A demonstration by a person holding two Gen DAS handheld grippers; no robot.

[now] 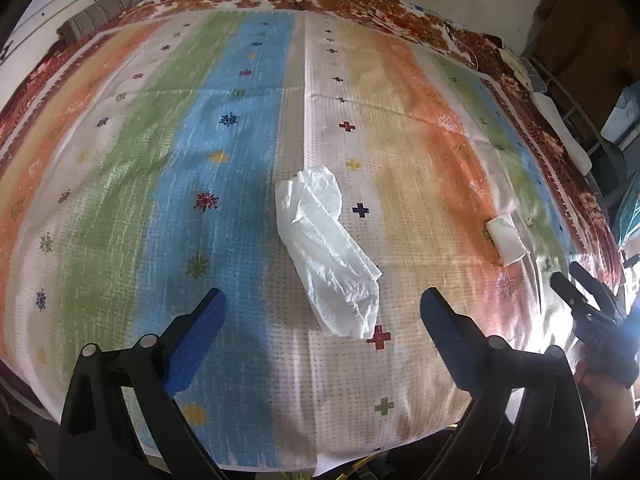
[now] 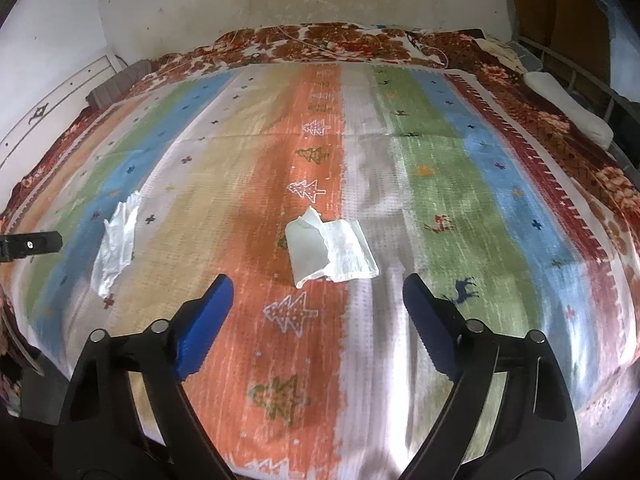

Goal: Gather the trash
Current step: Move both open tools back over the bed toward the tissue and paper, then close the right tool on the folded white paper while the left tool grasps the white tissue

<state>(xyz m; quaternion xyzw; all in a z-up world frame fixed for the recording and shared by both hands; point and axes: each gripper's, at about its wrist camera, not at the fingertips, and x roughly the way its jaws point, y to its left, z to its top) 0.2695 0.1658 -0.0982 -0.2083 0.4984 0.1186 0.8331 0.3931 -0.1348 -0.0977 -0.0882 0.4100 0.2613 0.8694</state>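
A crumpled white tissue (image 1: 328,248) lies on the striped mat (image 1: 224,160), just ahead of my left gripper (image 1: 322,312), which is open and empty. The same tissue shows at the left in the right wrist view (image 2: 116,244). A second, folded white tissue (image 2: 328,252) lies on the orange stripe just ahead of my right gripper (image 2: 318,300), also open and empty. It shows at the right in the left wrist view (image 1: 506,240). The right gripper appears at the right edge of the left wrist view (image 1: 588,304).
The striped mat (image 2: 440,168) covers a bed with a red floral blanket (image 2: 320,44) under it. A wall stands behind the bed. A white pillow (image 2: 568,104) and metal frame lie at the far right. A grey rolled cloth (image 1: 104,10) sits at the far left.
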